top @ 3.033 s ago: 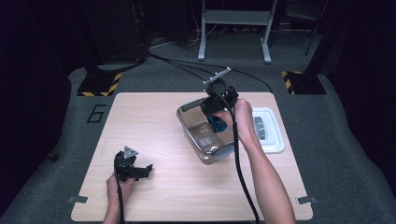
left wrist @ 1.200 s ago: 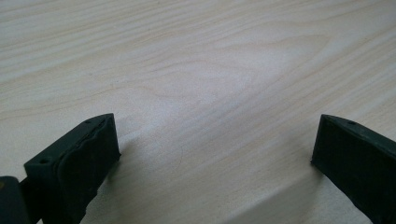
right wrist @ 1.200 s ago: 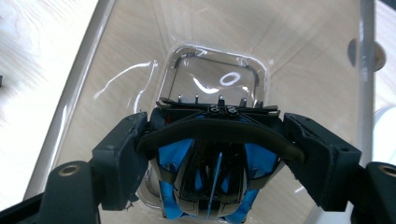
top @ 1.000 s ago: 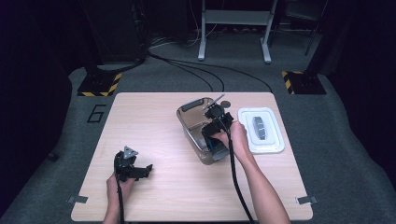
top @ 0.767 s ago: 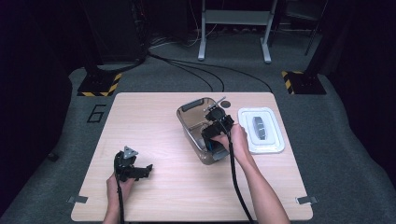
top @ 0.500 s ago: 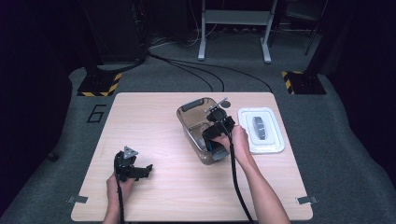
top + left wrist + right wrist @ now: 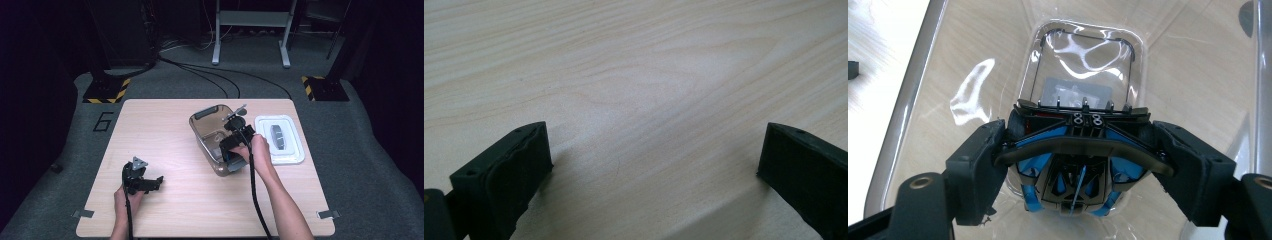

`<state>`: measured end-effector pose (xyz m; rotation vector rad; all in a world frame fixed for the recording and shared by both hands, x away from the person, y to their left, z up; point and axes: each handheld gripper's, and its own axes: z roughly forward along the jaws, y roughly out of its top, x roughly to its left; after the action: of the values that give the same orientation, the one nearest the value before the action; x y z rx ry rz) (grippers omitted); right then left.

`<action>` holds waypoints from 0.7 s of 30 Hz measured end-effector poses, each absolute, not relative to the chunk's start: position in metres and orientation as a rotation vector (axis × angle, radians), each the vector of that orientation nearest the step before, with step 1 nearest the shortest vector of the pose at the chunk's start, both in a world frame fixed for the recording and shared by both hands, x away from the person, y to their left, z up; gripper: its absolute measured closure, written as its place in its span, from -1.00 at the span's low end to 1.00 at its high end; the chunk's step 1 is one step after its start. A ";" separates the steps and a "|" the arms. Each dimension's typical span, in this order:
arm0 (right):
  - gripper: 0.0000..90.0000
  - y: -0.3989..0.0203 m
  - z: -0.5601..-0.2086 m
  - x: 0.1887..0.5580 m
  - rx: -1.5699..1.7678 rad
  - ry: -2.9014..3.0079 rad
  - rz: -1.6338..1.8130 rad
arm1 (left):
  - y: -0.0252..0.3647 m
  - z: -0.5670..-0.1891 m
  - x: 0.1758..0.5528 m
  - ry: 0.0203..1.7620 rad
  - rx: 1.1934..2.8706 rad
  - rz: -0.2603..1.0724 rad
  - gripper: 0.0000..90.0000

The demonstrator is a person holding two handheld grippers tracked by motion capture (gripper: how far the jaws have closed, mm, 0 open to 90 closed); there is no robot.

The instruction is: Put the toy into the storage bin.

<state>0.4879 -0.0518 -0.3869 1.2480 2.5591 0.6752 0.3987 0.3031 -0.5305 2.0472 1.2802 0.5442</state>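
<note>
Toy car: I had the blue and black toy car [image 7: 1075, 170] clamped across its width between my right gripper [image 7: 1075, 165] pads, nose down inside the clear plastic bin [image 7: 908, 115].
Grip: the right pads [image 7: 979, 165] pressed on both flanks of the car, jaws partly apart around it.
Risk: I judged the car could twist out, since the pads met curved bodywork.
Second risk: the bin's walls stood close outside both fingers; a careless move might have knocked or dragged the bin.
Left gripper: my left gripper [image 7: 649, 175] rested wide open on the bare table [image 7: 649, 75], holding nothing.
Views: the right gripper view gave the grip itself; the high view hid that behind my hand but showed the white lid [image 7: 280, 140] just beyond the bin.
</note>
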 end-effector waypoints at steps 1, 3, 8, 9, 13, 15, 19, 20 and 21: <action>-0.47 -0.052 -0.387 0.487 1.247 2.560 0.681 | 0.303 -0.530 0.399 1.280 2.048 0.544 -0.99; -0.47 -0.054 -0.386 0.486 1.256 2.558 0.679 | 0.303 -0.530 0.399 1.280 2.048 0.544 -0.99; -0.47 -0.057 -0.385 0.482 1.262 2.554 0.680 | 0.303 -0.530 0.399 1.280 2.047 0.545 -0.99; -0.48 -0.058 -0.384 0.480 1.272 2.555 0.680 | 0.303 -0.531 0.399 1.279 2.047 0.547 -0.99; -0.48 -0.062 -0.384 0.475 1.275 2.549 0.693 | 0.303 -0.531 0.399 1.279 2.047 0.547 -0.99; -0.48 -0.064 -0.384 0.473 1.274 2.547 0.697 | 0.303 -0.531 0.399 1.277 2.047 0.549 -0.99; -0.48 -0.067 -0.384 0.469 1.286 2.538 0.704 | 0.303 -0.531 0.399 1.277 2.046 0.550 -0.99; -0.48 -0.068 -0.384 0.468 1.293 2.531 0.707 | 0.303 -0.531 0.399 1.277 2.046 0.551 -0.99; -0.48 -0.070 -0.384 0.466 1.303 2.521 0.714 | 0.303 -0.531 0.399 1.278 2.046 0.552 -0.99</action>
<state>0.4660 -0.0700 -0.3841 1.3025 2.5208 0.7144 0.3989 0.3031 -0.5307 2.0455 1.2777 0.5515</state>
